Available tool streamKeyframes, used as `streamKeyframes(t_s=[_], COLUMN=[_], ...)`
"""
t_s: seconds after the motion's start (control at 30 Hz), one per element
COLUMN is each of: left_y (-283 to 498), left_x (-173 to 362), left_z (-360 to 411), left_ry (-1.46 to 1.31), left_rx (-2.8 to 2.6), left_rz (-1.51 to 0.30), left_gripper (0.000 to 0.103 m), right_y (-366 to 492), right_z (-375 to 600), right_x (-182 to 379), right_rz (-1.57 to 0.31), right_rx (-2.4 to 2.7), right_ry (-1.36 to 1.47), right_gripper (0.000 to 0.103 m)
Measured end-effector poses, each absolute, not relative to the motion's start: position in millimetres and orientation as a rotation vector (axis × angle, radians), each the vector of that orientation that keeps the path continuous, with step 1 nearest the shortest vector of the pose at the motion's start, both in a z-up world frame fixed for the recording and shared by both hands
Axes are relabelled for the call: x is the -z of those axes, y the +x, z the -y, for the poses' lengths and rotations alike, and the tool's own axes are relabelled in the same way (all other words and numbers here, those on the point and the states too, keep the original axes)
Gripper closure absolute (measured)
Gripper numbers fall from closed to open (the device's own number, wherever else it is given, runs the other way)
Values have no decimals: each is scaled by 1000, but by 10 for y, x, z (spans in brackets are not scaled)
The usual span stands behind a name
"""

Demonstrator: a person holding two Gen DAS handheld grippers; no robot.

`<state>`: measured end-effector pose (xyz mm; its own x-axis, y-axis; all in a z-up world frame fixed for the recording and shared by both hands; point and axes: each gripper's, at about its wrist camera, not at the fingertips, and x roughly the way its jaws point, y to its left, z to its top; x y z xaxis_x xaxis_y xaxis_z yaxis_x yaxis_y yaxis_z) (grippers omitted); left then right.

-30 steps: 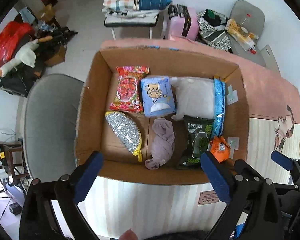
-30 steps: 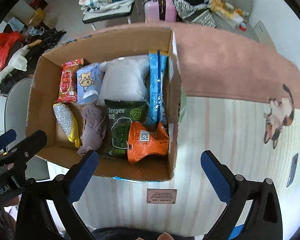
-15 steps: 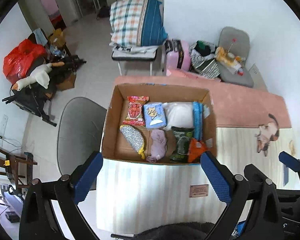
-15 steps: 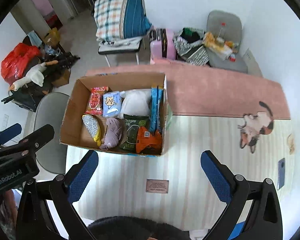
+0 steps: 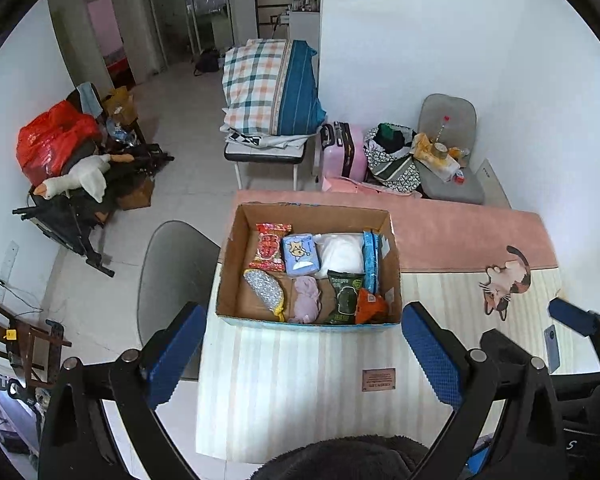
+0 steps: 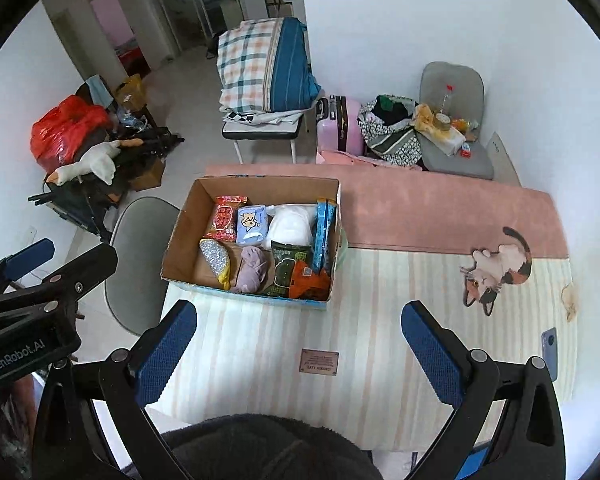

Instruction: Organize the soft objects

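Both my grippers, left (image 5: 304, 354) and right (image 6: 300, 350), held high, jaws wide apart, empty. Cardboard box (image 5: 230, 276) on striped tablecloth (image 5: 300, 380), packed: purple cloth (image 5: 306, 298), orange packet (image 5: 372, 306).

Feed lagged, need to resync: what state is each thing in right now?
left gripper: open, holding nothing, above the table.
right gripper: open, holding nothing.
cardboard box: open-topped, upright on the table.
purple cloth: bunched, lying in the box.
orange packet: crumpled, in the box's near right corner.
phone: flat at the table's right edge.
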<state>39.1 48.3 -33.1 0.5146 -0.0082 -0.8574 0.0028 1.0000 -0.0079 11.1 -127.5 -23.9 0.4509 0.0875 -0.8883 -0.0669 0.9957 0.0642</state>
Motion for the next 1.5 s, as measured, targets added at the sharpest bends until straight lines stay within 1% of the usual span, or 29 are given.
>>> streamKeyframes(t_s=[0.27,0.33,0.47,1.5], left_y=[391,408,449,493], left_x=[341,366,385,367], left_z=[-495,-495,-538,-582], left_ry=[-12,-13,-19,-5], left_rx=[-12,-22,-41,-51], left_rz=[-1014,-1010,-1004,-1000], left_gripper=[3,0,0,0], right_y=[202,238,295,284], right_z=[1334,1338,1333,1332], right_x=[178,171,164,219], right_rz=[-1050,-1040,-1029,-1030], right_rx=[-26,-8,7,34], right_ry=[11,5,-7,-35], right_gripper=[0,0,0,0])
